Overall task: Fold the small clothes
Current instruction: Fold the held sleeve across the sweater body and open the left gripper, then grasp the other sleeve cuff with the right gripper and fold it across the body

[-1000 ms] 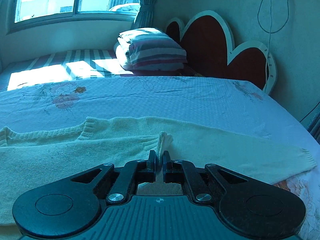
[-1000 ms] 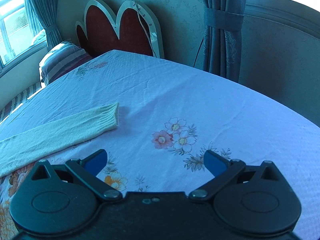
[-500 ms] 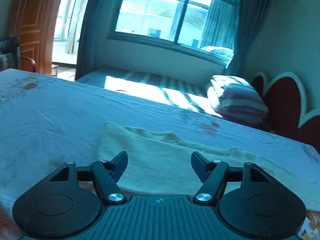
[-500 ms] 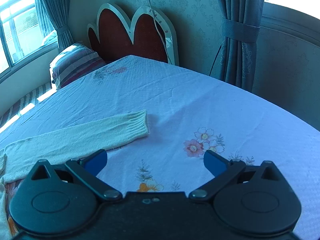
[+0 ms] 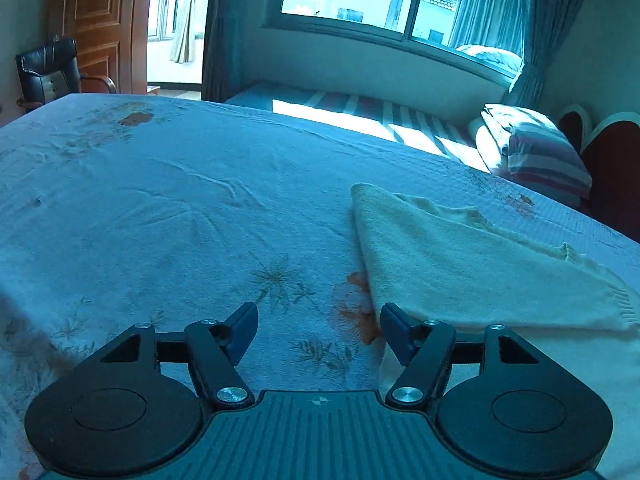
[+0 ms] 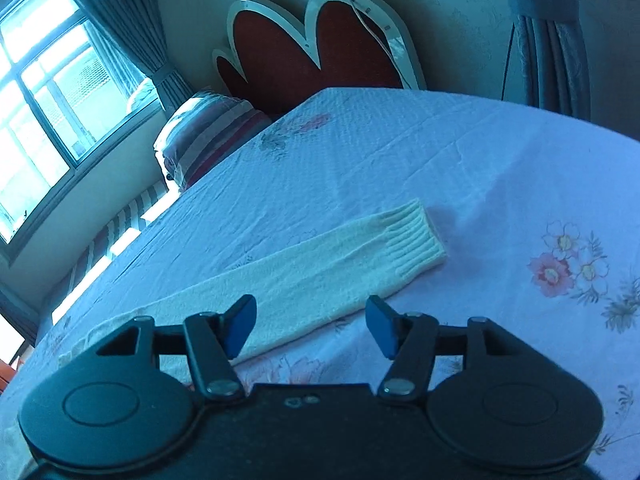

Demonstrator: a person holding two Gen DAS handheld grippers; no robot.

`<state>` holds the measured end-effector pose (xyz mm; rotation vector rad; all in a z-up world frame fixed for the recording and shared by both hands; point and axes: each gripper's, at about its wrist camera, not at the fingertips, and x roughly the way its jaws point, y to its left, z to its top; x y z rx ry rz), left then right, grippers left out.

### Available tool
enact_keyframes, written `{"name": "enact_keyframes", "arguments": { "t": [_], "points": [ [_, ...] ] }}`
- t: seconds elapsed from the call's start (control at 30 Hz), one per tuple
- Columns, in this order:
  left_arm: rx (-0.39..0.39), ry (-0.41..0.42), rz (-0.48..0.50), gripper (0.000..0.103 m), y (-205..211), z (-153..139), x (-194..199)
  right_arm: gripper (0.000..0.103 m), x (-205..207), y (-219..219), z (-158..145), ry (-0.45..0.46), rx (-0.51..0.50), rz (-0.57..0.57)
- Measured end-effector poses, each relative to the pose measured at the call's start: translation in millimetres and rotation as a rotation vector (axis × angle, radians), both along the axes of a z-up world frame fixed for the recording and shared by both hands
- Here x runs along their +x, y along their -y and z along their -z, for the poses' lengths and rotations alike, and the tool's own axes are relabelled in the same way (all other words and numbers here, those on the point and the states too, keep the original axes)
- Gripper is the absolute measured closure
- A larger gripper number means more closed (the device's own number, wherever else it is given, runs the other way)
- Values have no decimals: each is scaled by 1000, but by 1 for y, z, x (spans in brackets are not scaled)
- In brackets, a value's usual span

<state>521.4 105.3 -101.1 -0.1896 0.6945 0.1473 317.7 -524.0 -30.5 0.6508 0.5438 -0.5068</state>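
Note:
A cream knit sweater [image 5: 460, 264] lies flat on the floral bedsheet [image 5: 180, 208], its left sleeve folded in over the body. My left gripper [image 5: 318, 330] is open and empty, low over the sheet just left of the sweater's near corner. In the right wrist view the sweater's other sleeve [image 6: 320, 272] stretches out across the sheet, ribbed cuff to the right. My right gripper [image 6: 311, 326] is open and empty, just above that sleeve near its middle.
A striped folded pillow [image 5: 532, 152] and a red lobed headboard [image 6: 320, 44] are at the bed's head. A window bench [image 5: 360, 108] runs under the window. A black chair [image 5: 48, 72] and a wooden door stand beyond the bed's far corner.
My left gripper let go of the left sleeve cuff, opened, and swung left past the sweater's edge. My right gripper moved closer to the outstretched sleeve and stayed open.

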Motion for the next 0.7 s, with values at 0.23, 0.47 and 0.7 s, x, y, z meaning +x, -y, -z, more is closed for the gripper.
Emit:
{"name": "enact_keyframes", "arguments": {
  "t": [0.23,0.47,0.7],
  "points": [
    [50,-23,-43,28,-20,1,-21,39,-17,40,24,106,239,138],
    [23,-43,-57,27,-19,8,-23,42,-22,70,27,129,237,166],
    [15,-48,-76,26,-13,11,-23,66,-5,84,44,231,310,3]
  ]
}}
